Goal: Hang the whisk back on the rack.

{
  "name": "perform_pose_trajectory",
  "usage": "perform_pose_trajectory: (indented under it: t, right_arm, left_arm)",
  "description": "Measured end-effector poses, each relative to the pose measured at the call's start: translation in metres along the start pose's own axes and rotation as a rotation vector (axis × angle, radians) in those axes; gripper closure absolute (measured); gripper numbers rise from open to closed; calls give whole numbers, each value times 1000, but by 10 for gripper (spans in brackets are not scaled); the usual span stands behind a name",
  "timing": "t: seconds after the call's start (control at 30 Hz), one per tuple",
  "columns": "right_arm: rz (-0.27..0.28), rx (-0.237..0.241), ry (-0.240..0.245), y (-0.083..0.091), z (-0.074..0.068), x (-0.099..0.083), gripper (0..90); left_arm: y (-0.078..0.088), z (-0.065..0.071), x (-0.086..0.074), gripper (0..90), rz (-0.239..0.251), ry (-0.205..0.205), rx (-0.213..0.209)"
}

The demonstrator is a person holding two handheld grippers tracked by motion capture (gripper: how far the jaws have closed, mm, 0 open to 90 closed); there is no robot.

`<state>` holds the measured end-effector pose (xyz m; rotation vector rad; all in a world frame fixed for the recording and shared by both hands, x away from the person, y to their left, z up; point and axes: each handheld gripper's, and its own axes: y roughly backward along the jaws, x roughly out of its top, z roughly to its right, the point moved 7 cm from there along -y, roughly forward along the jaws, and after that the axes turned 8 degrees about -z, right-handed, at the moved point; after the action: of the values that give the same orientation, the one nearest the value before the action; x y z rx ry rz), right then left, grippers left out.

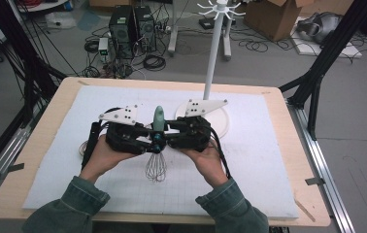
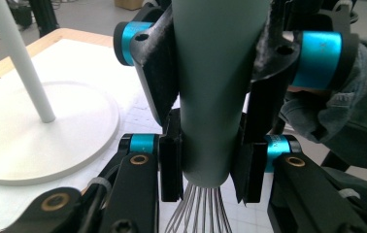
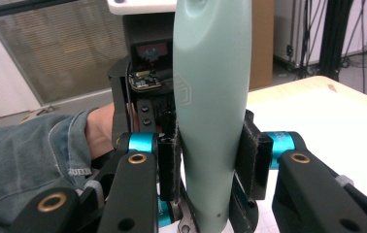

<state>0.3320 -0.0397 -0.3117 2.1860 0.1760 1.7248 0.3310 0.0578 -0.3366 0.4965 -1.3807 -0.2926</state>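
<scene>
A whisk with a pale green handle [image 1: 158, 116] and a wire head [image 1: 156, 167] is held upright above the white mat, wires pointing down. My left gripper [image 1: 156, 144] is shut on the lower end of the handle just above the wires; in the left gripper view its pads [image 2: 171, 167] press the handle [image 2: 210, 97] from both sides. My right gripper [image 1: 160, 129] is shut on the same handle a little higher up. In the right gripper view its pads [image 3: 169, 160] clamp the handle [image 3: 210, 97]. The two grippers face each other.
A white stand with a round base [image 1: 220, 125], a tall pole [image 1: 213, 58] and hooks on top rises just behind the grippers. The base [image 2: 50, 145] lies left of the whisk in the left gripper view. The white gridded mat [image 1: 259, 170] covers the wooden table [image 1: 308, 194].
</scene>
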Motion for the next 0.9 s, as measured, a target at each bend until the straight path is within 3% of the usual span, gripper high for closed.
perform_pose_trajectory:
  t: [0.07, 0.2, 0.43, 0.9]
  right_arm:
    - [-1, -24, -6, 2, 1, 1, 667]
    - [-8, -76, -12, 10, 4, 3, 668]
    - [-27, -158, -35, 27, 17, 4, 668]
    - [-41, -288, -68, 69, 44, 24, 668]
  left_arm:
    - [2, -2, -1, 603, -5, 5, 34]
    - [10, -3, -6, 552, -5, 16, 56]
    - [27, -8, -25, 443, 0, 54, 143]
    - [60, -14, -61, 339, 16, 121, 262]
